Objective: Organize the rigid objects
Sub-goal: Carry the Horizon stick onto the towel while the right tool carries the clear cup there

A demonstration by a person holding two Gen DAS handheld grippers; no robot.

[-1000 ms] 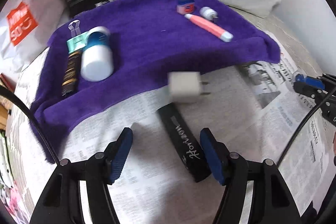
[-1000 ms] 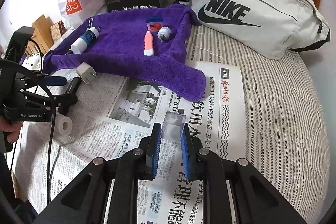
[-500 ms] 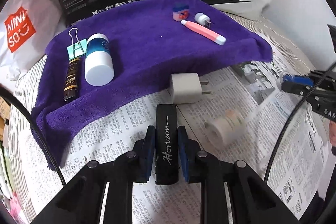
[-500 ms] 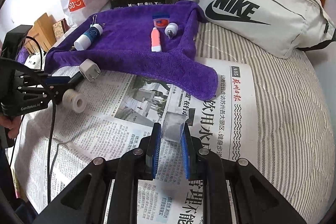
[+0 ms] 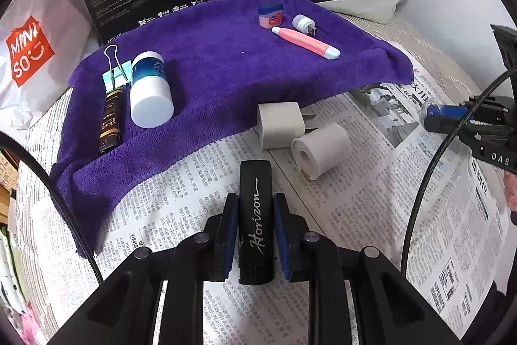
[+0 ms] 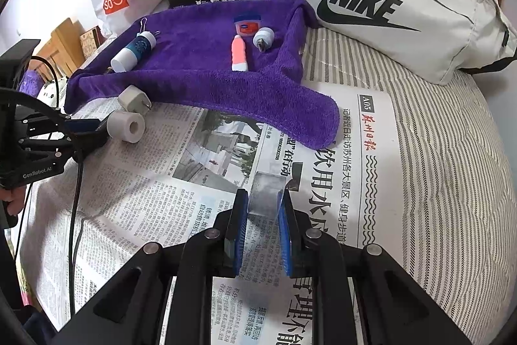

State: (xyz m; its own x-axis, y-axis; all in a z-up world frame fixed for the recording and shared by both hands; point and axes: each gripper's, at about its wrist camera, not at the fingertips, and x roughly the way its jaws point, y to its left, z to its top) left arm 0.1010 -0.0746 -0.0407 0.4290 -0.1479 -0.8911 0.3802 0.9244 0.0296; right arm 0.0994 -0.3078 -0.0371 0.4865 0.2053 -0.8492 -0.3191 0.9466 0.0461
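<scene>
purple towel spread over newspaper, carries white bottle, pink tube, small jar. white charger and tape roll touching on newspaper, beside towel edge. left gripper clamped on black horizon case. right gripper clamped on clear plastic piece above newspaper.

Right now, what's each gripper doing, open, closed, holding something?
Left gripper: closed on the black Horizon case.
Right gripper: closed on a small clear plastic box.
</scene>
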